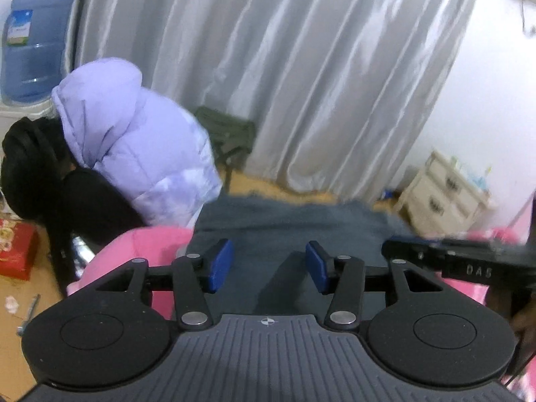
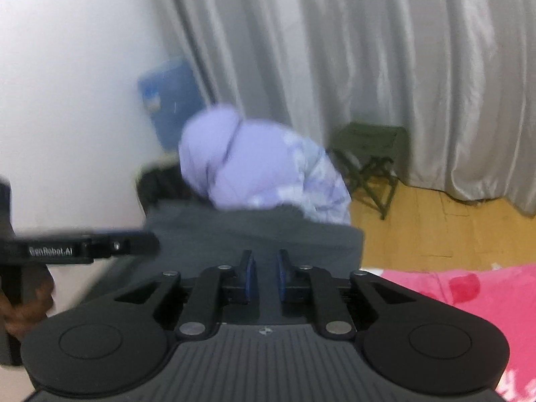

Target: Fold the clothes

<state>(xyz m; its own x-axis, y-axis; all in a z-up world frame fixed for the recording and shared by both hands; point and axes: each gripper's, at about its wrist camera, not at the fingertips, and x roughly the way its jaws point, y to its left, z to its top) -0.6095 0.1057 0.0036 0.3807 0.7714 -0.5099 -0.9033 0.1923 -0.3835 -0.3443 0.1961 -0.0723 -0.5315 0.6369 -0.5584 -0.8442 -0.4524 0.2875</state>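
Closest up in the left wrist view is the left gripper (image 1: 269,264), angled downward over a dark grey garment (image 1: 288,224) spread on a pink blanket (image 1: 150,244). Its blue pads (image 1: 219,264) sit well apart with nothing pinched between them, just grey cloth below. At 3 o'clock the right gripper (image 1: 459,254) pokes in sideways, blurry, fingers pointing toward 9 o'clock. At 10 o'clock a lilac puffer jacket (image 1: 134,134) is draped over a dark chair, with a blue water jug (image 1: 33,47) behind it. Silver curtain (image 1: 301,67) across 12 o'clock, small cream drawer unit (image 1: 442,194) at 3 o'clock.

Right wrist view: right gripper (image 2: 264,274) is nearest, also tipped downward above the same grey garment (image 2: 268,231). Jaws are pulled in close, a narrow gap left, and I can't see any fabric caught in it. At 9 o'clock the left gripper (image 2: 93,246) reaches in level, and a hand (image 2: 23,305) wraps its handle at about 8 o'clock. Pink blanket (image 2: 469,298) at 4 o'clock, green folding stool (image 2: 372,160) at 2 o'clock on the wood floor.
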